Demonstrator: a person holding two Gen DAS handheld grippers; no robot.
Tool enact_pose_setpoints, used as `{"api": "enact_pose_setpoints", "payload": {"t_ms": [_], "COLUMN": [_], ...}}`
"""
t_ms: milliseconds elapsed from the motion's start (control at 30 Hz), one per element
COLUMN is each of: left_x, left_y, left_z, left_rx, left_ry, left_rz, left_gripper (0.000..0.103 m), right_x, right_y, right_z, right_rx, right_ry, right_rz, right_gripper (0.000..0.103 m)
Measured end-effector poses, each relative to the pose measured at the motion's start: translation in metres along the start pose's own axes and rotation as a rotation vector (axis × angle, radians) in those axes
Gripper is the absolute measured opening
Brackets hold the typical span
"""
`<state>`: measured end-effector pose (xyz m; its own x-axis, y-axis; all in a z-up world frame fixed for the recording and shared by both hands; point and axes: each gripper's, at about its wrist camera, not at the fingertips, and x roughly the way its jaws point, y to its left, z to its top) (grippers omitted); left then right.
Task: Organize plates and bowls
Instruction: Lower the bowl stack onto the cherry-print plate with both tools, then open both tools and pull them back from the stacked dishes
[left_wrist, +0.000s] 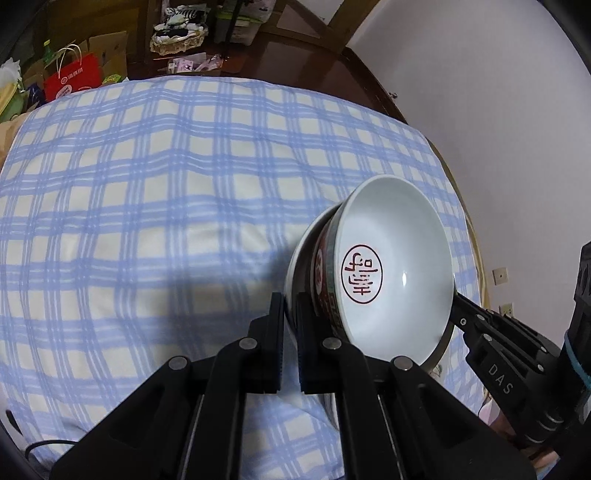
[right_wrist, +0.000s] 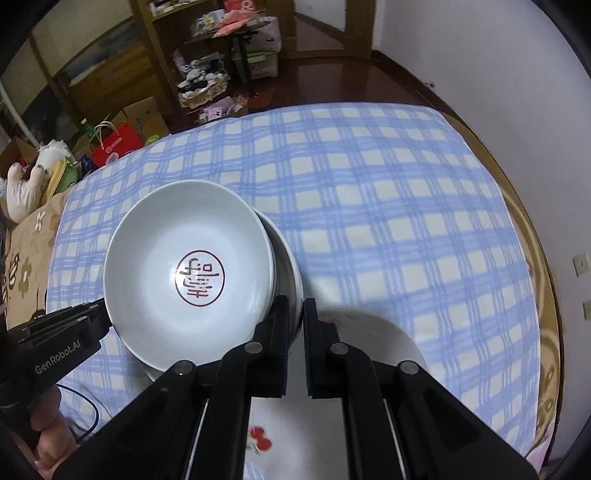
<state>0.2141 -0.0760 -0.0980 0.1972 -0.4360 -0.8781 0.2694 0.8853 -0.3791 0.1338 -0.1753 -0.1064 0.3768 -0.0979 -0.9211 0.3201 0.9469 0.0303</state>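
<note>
A white bowl with a red round seal inside sits nested in a second white bowl; both are held tilted above the checked cloth. My left gripper is shut on the rim of the outer bowl. In the right wrist view the seal bowl and the outer bowl show again, and my right gripper is shut on the outer bowl's rim on the opposite side. A white plate with a red print lies on the cloth under the right gripper.
The blue and white checked cloth covers a round wooden table beside a white wall. Beyond the far edge stand boxes, a red paper bag and shelves. A soft toy lies at the left.
</note>
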Motion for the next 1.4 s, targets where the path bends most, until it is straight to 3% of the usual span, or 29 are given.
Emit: {"api": "enact_pose_setpoints", "payload": {"t_ms": [300, 500, 767, 967, 1133, 1267, 1400], "left_x": [0.000, 0.032, 0.030, 0.029, 0.015, -0.006, -0.024], "left_y": [-0.055, -0.071, -0.080, -0.077, -0.083, -0.085, -0.085], "left_z": [-0.034, -0.053, -0.055, -0.053, -0.053, -0.050, -0.057], "left_rx": [0.077, 0.106, 0.155, 0.184, 0.232, 0.243, 0.248], "left_ry": [0.022, 0.106, 0.075, 0.069, 0.003, -0.045, -0.086], "left_rz": [0.000, 0.023, 0.047, 0.074, 0.142, 0.154, 0.186], "left_gripper": [0.004, 0.003, 0.004, 0.011, 0.012, 0.015, 0.025], "right_x": [-0.018, -0.004, 0.003, 0.001, -0.023, -0.042, -0.058], "right_y": [-0.046, -0.072, -0.083, -0.085, -0.082, -0.082, -0.081], "right_z": [-0.040, -0.062, -0.072, -0.074, -0.070, -0.065, -0.067], "right_rx": [0.088, 0.127, 0.150, 0.155, 0.121, 0.111, 0.104], "right_ry": [-0.003, 0.032, 0.028, 0.021, -0.080, -0.129, -0.161], "right_rz": [-0.023, -0.038, 0.011, 0.028, -0.017, -0.003, -0.016], "right_gripper": [0.007, 0.007, 0.008, 0.008, 0.008, 0.010, 0.018]}}
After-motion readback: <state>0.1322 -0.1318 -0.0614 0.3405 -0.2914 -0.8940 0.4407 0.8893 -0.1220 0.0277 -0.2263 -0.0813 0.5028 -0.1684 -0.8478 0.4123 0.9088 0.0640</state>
